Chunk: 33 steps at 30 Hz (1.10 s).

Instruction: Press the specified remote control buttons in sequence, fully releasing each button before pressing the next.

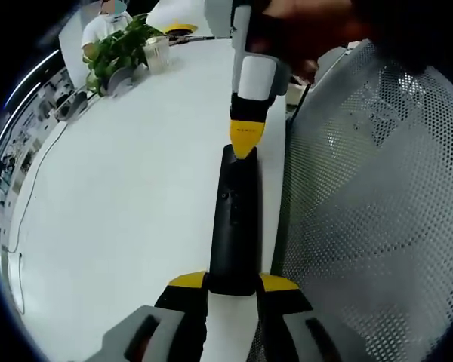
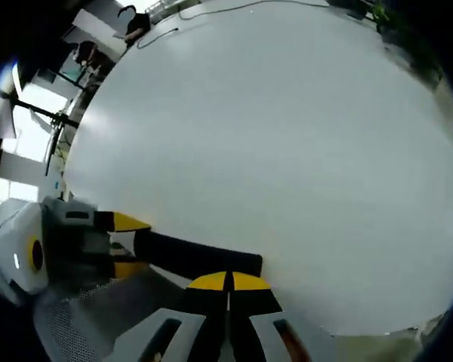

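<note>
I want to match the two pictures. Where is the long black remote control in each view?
Left gripper view: the long black remote control runs up the middle, its near end between the left gripper tips, the right gripper tip at its far end.
Right gripper view: it lies low, left of centre, above the right gripper.
Shared landmark: the white table.

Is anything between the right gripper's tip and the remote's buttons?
Nothing visible. The left gripper holds the near end of the remote, and the right gripper, jaws shut, has its yellow tip directly over the remote's far end, at or near its surface. No object lies between them.
</note>
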Motion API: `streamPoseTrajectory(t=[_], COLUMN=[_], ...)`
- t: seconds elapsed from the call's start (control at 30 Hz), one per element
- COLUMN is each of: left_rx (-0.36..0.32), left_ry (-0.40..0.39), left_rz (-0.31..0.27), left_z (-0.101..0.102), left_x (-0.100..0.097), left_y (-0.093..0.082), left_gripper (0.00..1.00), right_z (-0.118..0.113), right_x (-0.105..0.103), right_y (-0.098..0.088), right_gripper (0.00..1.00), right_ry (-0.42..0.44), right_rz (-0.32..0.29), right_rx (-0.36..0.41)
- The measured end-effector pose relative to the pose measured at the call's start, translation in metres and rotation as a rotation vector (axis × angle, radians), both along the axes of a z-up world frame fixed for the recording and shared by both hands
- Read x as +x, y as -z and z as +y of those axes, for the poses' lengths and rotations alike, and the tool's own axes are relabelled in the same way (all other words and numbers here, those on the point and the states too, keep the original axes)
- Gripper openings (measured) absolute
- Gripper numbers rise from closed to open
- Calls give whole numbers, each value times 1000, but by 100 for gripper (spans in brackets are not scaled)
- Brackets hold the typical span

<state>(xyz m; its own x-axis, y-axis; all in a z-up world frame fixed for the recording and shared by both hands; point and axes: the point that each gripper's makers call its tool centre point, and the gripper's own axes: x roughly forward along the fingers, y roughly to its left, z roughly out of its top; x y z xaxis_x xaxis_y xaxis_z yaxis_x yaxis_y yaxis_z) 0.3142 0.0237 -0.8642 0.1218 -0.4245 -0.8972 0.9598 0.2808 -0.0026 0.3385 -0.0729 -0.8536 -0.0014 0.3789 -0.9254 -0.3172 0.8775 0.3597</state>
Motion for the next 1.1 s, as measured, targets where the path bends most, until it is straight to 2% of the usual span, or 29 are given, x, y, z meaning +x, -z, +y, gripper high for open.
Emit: streamPoseTrajectory(t=[0.7,1.1], left_rx=[1,-5], left_ry=[11,6], left_rz=[-1,-7], left_z=[-1,-2], left_x=[0,0], left_y=[1,0], left_gripper=[25,25], right_z=[0,0], right_x=[0,-1], right_y=[3,0], right_gripper=[0,0], right_ry=[0,-3], right_rz=[10,-5], right_rx=[-12,-13])
